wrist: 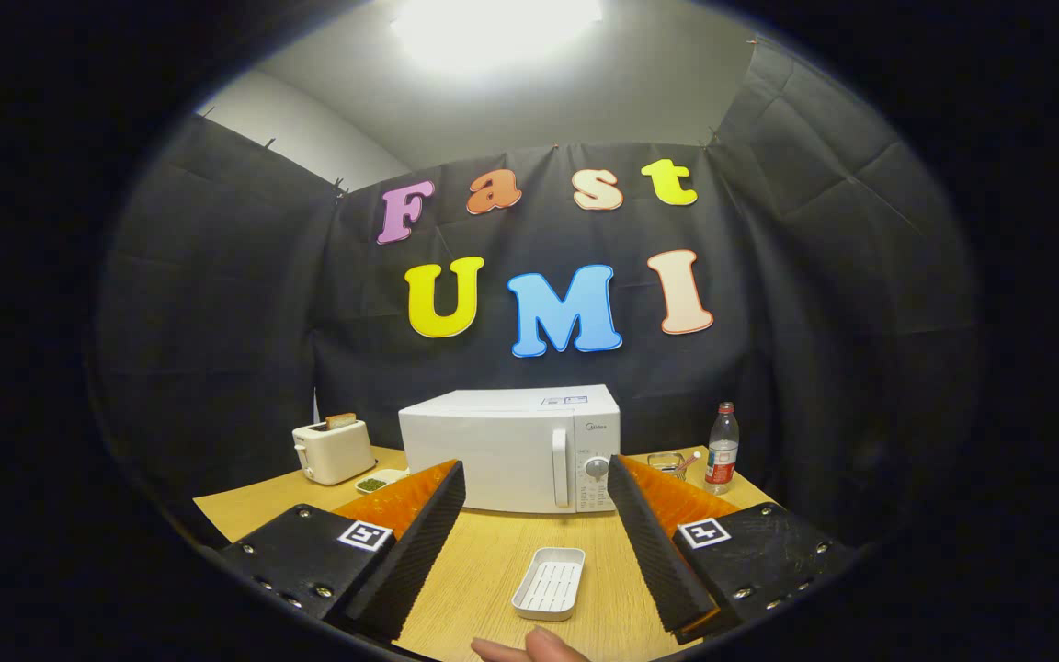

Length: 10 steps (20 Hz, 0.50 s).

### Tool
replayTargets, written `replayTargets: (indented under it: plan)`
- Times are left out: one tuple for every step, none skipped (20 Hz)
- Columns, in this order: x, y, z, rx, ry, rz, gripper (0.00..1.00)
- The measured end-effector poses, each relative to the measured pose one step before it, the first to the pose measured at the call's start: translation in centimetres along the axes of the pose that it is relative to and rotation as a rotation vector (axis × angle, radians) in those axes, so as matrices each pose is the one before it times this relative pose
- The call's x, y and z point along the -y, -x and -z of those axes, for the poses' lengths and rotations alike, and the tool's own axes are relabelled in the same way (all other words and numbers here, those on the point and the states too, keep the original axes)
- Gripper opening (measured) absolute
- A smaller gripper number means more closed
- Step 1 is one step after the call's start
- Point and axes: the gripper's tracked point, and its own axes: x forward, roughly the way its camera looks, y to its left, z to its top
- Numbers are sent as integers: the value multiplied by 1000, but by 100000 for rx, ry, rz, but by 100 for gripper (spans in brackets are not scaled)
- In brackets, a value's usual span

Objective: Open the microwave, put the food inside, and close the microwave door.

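Left of centre, at the table's (483, 570) far left corner: toaster (334, 450) with a slice standing in its slot. Just right of it, a small dish (379, 481) holding something green, partly hidden behind the left finger. Centre of frame: microwave (511, 448), door closed, handle and dial on its right side, standing at the back of the table against the cloth wall. Lower centre: gripper (537, 501) released, fingers spread wide, nothing between the pads; microwave sits beyond the fingertips. Between the fingers on the tabletop, near the camera: white ribbed tray (550, 581), contents not discernible. Bottom centre, just below the tray: a person's fingertips (529, 648). Right of the microwave: a glass (667, 463), then a bottle (723, 448) with red cap and label.
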Motion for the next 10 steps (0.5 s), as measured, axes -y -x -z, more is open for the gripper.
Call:
replayTargets:
  plan:
    - [428, -139, 95, -100, 1618, 1564, 97]
    - [264, -5, -5, 344, 1618, 1046, 97]
    - [93, -137, 64, -84, 1185, 764, 97]
    - [61, -89, 159, -382, 216, 12, 97]
    - [-145, -38, 88, -63, -477, -470, 97]
    - [-110, -126, 35, -174, -872, -170, 97]
    - [42, -119, 144, -455, -639, -198, 97]
    - [-85, -44, 12, -303, -237, -309, 97]
    - [53, -4, -13, 128, -84, 435, 97]
    - [85, -1, -121, 486, 259, 281, 97]
